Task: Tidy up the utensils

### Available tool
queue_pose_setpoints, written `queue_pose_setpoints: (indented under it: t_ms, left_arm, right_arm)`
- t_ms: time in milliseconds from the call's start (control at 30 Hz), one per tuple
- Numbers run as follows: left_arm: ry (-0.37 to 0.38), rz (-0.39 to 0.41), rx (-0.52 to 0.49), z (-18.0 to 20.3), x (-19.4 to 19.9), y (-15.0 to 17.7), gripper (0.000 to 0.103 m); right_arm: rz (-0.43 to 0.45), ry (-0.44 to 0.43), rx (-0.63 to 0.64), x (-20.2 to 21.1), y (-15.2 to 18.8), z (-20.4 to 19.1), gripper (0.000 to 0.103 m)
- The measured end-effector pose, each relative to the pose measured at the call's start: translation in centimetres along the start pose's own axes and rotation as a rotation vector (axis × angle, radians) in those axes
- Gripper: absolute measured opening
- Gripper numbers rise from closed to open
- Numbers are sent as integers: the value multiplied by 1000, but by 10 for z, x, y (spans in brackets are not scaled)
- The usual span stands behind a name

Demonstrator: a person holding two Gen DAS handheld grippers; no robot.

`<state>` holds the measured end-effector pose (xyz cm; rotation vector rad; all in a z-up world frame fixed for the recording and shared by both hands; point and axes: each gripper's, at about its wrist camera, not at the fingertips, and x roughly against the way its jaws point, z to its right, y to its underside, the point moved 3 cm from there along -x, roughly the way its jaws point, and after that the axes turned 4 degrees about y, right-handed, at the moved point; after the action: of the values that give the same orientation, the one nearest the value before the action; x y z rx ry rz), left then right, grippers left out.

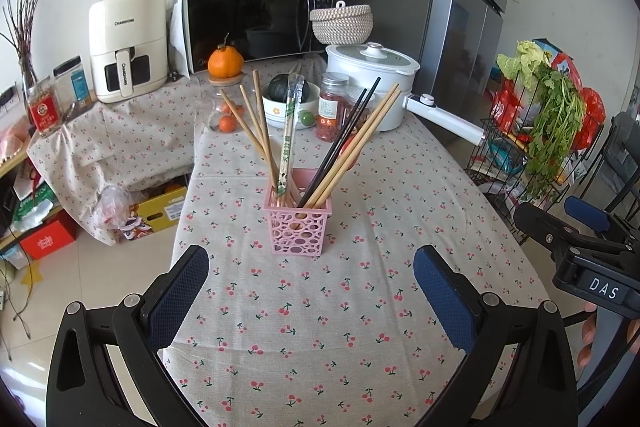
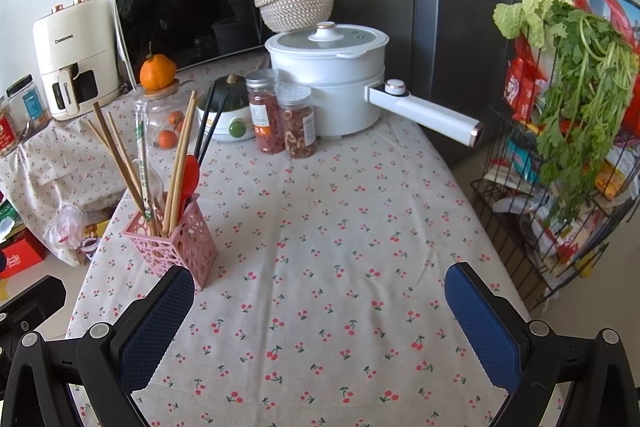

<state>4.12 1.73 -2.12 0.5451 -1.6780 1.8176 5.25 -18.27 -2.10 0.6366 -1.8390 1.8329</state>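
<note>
Right gripper [image 2: 320,303] wide open above cherry-print tablecloth [image 2: 340,227], nothing held. Pink holder [image 2: 176,247] upright beside left finger, containing wooden chopsticks [image 2: 120,159], red spoon [image 2: 191,175].

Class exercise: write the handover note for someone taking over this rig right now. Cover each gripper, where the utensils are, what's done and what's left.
Left gripper: open, empty, above the cherry-print tablecloth, facing the pink holder.
Right gripper: open, empty; the holder sits ahead to its left.
Utensils: wooden chopsticks, black chopsticks, a wrapped pair and a red utensil all stand in the holder.
Done: no loose utensils visible on the cloth.
Left: apparently nothing.
</note>
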Motion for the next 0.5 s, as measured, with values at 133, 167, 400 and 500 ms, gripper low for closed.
queue_pose_setpoints:
  t_ms: [133, 167, 400, 500]
  left_arm:
    - [1, 1, 2, 0, 0, 0, 103]
    - [0, 1, 2, 1, 0, 0, 103]
    - [-33, 14, -19, 2, 3, -2, 103]
    - [-45, 20, -28, 4, 5, -2, 103]
  right_arm:
    - [-2, -1, -2, 0, 1, 0, 103]
    - [-2, -1, -3, 0, 1, 0, 103]
    - [-5, 0, -3, -1, 1, 0, 103]
    - [-8, -1, -6, -2, 2, 0, 103]
